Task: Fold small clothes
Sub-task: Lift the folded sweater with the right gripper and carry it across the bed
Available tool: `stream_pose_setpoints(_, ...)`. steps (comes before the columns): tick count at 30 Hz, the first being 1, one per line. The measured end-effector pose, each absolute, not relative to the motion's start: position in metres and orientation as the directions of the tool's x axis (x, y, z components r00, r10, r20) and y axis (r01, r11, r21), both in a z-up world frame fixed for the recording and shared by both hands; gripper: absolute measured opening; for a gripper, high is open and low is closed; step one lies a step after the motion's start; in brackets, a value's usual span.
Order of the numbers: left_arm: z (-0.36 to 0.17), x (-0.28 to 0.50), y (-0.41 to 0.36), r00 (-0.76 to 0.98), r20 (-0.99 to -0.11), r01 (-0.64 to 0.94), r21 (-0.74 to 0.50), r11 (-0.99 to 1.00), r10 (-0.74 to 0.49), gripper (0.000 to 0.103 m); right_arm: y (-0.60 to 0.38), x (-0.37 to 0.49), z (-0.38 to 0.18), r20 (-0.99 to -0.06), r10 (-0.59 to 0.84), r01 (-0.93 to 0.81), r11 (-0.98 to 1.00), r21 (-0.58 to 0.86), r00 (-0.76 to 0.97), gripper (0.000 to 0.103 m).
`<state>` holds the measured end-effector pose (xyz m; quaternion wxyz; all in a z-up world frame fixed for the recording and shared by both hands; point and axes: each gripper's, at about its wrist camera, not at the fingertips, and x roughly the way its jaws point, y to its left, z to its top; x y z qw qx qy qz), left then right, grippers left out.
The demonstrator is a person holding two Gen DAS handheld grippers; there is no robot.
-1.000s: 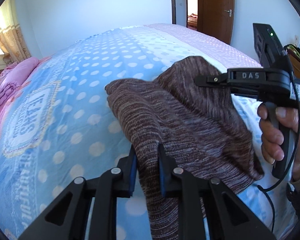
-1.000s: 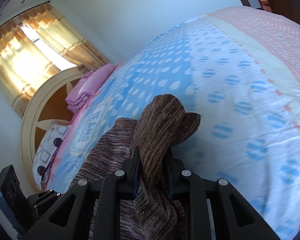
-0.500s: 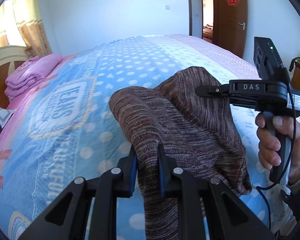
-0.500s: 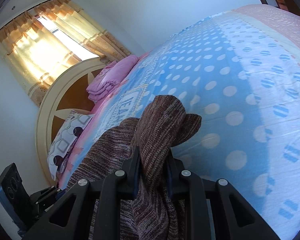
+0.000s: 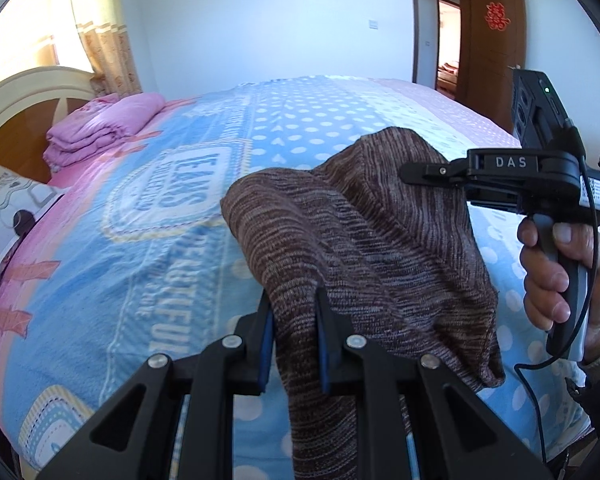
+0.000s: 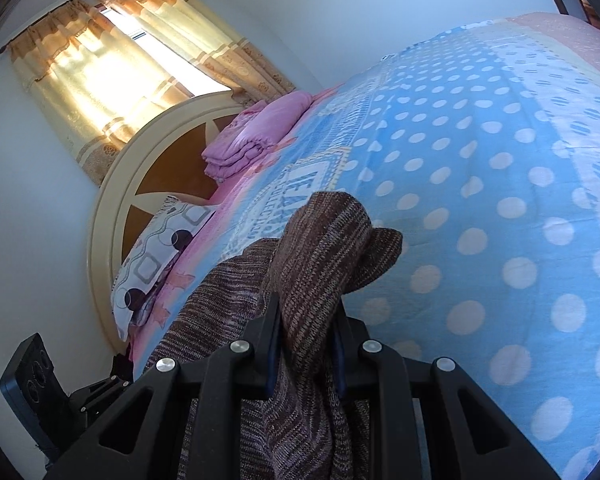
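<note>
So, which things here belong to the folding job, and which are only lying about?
Job: brown knit, left hand-held gripper, right hand-held gripper, both shut on it.
Lying about: pink bedding, pillow, bedspread.

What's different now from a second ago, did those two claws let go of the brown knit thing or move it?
Neither let go. Both views swung toward the headboard, so the claws turned that way with the brown knit garment. Unchanged: left claw and right claw stay clamped on it, held above the bedspread.
</note>
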<state>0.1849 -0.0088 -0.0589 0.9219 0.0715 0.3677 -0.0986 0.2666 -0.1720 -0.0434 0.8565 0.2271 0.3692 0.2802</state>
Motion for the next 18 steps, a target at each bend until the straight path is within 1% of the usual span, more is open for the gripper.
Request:
stream_pose_setpoints(14,-0.055,0.177,0.041,0.747,-0.662,0.136,0.060,0.989,-0.063,0.019,-0.091,0.288,-0.025,-0.521,0.694,-0.419,0.718,0.556,0.498,0.021)
stream_pose_setpoints(18,-0.059,0.175,0.050,0.755,-0.655,0.113,0.082,0.990,-0.032,0.019,-0.070,0.296,-0.024,-0.540,0.693,-0.440,0.721,0.535,0.478,0.021)
